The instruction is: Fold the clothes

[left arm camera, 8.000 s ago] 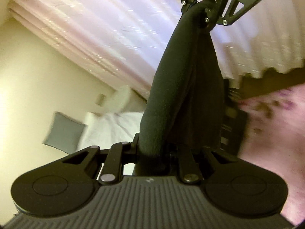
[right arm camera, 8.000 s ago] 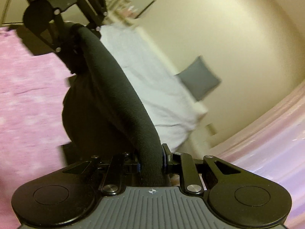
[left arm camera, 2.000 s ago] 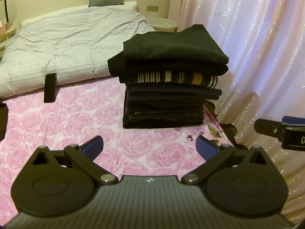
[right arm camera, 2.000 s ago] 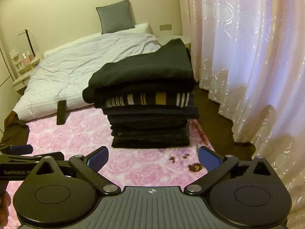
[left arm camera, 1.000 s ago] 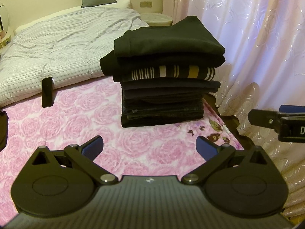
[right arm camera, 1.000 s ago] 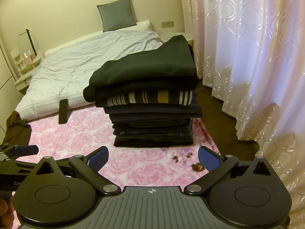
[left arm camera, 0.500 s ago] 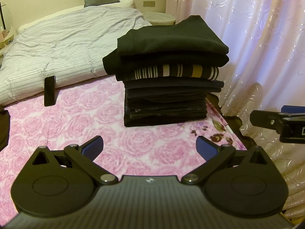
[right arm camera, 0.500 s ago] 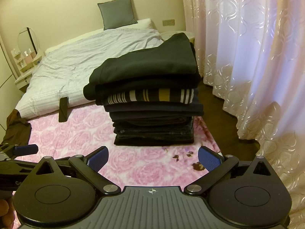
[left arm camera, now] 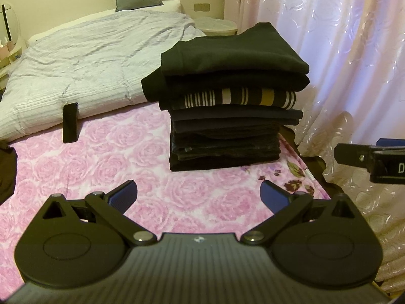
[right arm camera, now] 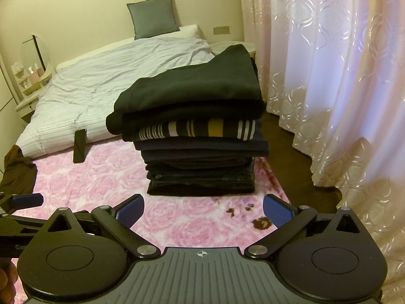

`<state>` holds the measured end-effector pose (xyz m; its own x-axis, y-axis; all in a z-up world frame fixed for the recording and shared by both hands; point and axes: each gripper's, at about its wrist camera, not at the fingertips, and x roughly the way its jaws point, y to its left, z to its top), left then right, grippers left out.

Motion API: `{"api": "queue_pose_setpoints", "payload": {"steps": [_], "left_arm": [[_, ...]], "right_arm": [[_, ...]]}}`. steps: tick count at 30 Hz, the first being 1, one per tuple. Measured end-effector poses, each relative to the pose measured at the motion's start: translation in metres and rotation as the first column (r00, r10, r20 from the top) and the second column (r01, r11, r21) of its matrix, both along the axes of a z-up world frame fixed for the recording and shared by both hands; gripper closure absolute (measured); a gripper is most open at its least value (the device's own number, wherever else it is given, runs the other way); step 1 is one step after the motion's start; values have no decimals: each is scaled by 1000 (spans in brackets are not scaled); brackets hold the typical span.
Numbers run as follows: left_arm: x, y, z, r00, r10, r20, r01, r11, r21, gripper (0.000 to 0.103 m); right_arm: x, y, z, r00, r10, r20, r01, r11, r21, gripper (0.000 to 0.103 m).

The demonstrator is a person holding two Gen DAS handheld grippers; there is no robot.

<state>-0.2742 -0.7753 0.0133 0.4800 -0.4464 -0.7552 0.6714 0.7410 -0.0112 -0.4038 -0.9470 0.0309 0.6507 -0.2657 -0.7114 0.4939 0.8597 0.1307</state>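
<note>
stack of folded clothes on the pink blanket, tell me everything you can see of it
The tall stack of folded dark clothes stands upright on the pink rose-patterned blanket, near its curtain-side edge. Most layers look black or navy, of soft knit or fleece. One striped piece with white and mustard bands sits third from the top. The upper black layers overhang leftward. Neither open hand-held gripper touches it.

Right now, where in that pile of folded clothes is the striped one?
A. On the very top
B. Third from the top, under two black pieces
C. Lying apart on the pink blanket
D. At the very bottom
B: the striped one sits in the pile beneath two black folded pieces, with several darker layers under it.
</note>
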Motion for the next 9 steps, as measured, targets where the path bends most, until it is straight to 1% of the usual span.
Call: {"api": "queue_pose_setpoints", "payload": {"steps": [6,9], "left_arm": [[1,-2,-1,1000,0,3,0,1000,-1,1],[0,0,0,1000,-8,14,8,1000,-23,1]], "right_arm": [[1,-3,-1,1000,1,-2,-1,1000,4,1],[1,-4,-1,1000,2,-4,-2,1000,8,1]]}}
